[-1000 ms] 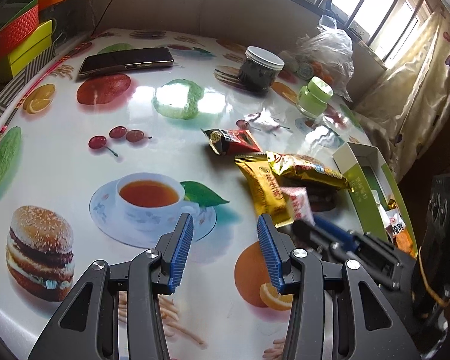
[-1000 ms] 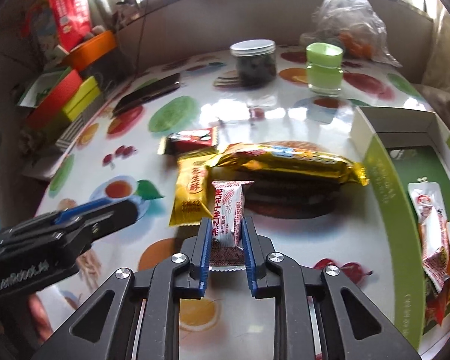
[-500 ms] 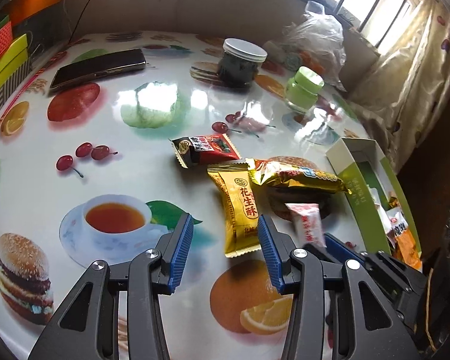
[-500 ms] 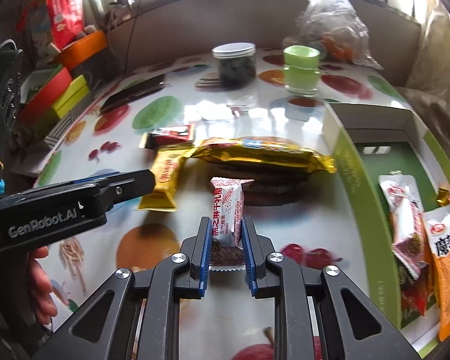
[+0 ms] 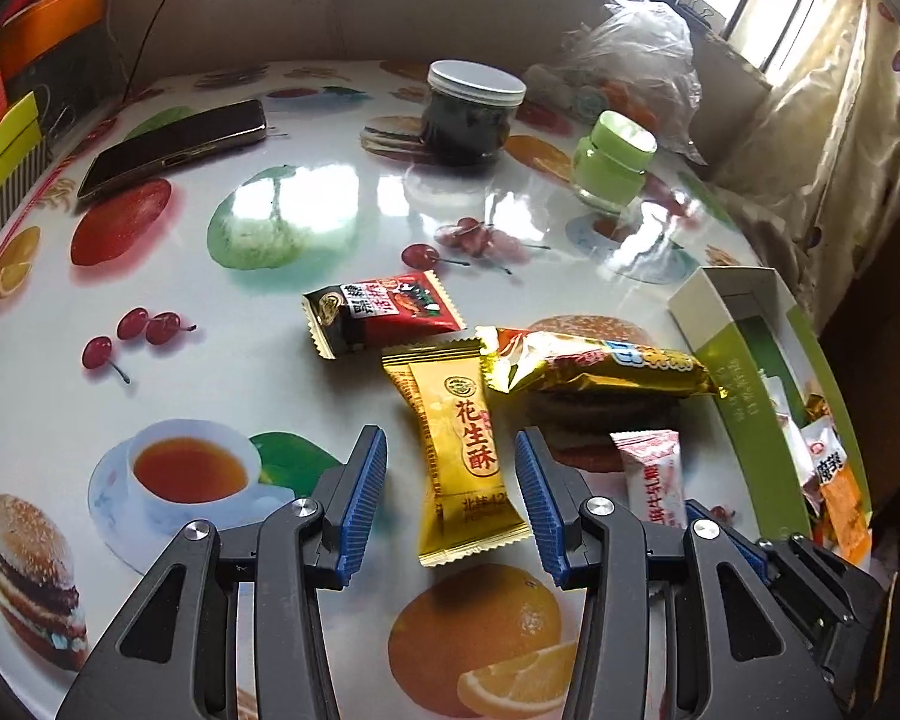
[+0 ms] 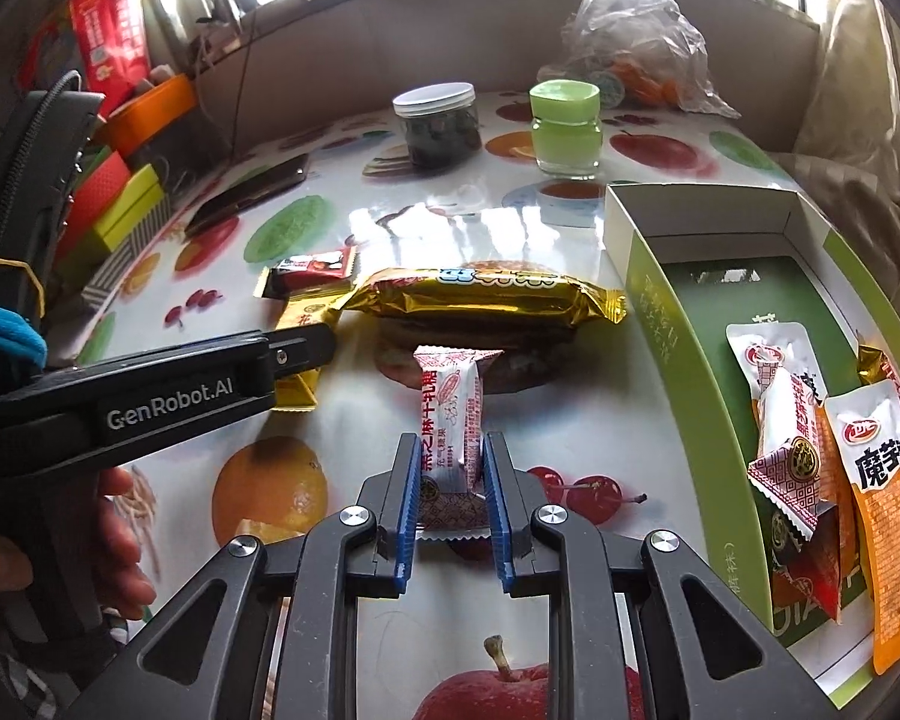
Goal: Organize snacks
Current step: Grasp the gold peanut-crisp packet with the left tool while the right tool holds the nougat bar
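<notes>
My right gripper is clamped on the white and red candy, pinching its near end between the blue pads so the wrapper stands out forward along the fingers. The green box lies just to my right of it, long side running away from me, with a few packets already in its near end. I judge the coming move to be a short swing rightward over the box wall, so this hand is the one placed for it.

My left gripper is spread wide and holds nothing. The yellow peanut bar lies on the table between its fingers, long axis nearly in line with them, not touching either pad as far as I can tell.
</notes>
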Tool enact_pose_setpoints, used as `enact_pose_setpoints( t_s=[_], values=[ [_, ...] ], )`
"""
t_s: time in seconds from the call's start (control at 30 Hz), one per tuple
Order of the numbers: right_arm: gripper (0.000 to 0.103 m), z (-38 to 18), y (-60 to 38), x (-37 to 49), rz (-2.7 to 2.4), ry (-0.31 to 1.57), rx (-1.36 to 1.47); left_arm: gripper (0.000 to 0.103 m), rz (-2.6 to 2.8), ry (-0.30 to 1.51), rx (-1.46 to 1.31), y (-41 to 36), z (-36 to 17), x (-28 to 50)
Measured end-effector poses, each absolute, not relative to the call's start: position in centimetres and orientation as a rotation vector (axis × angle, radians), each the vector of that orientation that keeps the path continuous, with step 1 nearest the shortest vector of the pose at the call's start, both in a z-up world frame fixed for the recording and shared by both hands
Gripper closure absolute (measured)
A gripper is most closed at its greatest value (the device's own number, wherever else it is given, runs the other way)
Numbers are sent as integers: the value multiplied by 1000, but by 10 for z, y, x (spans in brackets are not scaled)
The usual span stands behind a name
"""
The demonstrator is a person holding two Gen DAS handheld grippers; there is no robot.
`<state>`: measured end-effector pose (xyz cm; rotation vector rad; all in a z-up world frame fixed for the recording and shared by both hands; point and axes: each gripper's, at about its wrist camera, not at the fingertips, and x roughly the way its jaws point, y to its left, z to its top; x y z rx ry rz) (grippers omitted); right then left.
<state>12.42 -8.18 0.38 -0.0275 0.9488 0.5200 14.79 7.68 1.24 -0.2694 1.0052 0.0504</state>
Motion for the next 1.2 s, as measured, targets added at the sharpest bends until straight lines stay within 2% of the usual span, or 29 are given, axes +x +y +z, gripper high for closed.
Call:
enact_pose_setpoints(
  t_s=[0.33, 0.47, 0.57, 1.2],
  values=[
    [84, 3, -83, 127, 518, 950, -17, 58, 68, 1004, -237, 76, 9, 151],
    [84, 3, -83, 127, 519, 951, -16, 72, 82, 1005, -228, 75, 9, 151],
    [84, 3, -83, 126, 519, 950, -17, 77, 85, 1003, -228, 76, 9, 151],
    [84, 10, -83, 118, 524, 927, -23, 78, 89, 963, -233, 80, 19, 133]
  ],
)
